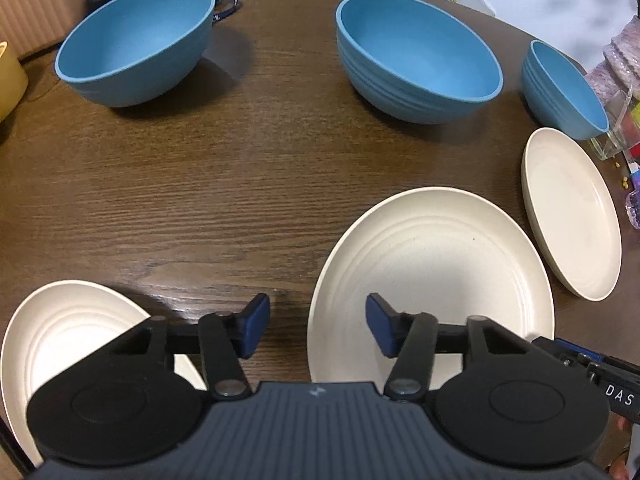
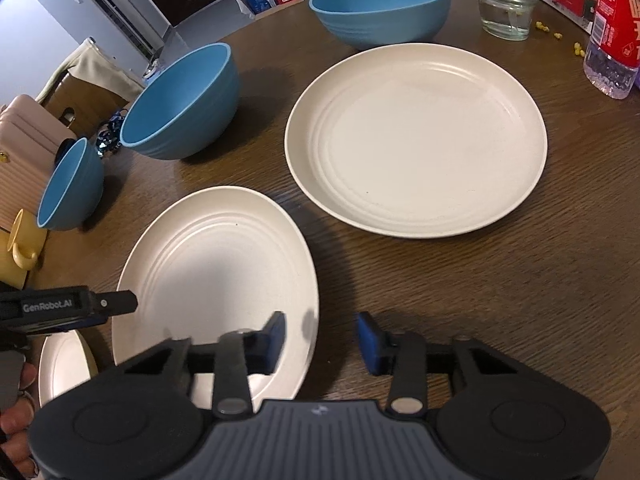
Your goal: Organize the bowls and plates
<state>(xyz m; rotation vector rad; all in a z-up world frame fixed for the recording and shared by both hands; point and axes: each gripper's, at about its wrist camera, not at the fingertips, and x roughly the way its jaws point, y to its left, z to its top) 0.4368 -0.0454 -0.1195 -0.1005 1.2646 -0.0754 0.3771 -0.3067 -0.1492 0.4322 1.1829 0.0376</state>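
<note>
Left to right on the wooden table (image 1: 168, 184): cream plate (image 1: 60, 332) at near left, partly under the left gripper (image 1: 318, 330). Left gripper's pads apart, straddling the left rim of the middle cream plate (image 1: 436, 276); no contact visible, nothing clamped. Third cream plate (image 1: 572, 216) far right, just beside the middle one. Behind, three blue bowls: left bowl (image 1: 136, 40), centre bowl (image 1: 416, 56), smaller right bowl (image 1: 564, 88), all upright, apart from each other. Right gripper (image 2: 321, 340) over the right rim of the middle plate, pads apart either side of that rim, not pressing. Glass tumbler (image 2: 506, 0) and plastic bottle (image 2: 614, 40) at far right.
</note>
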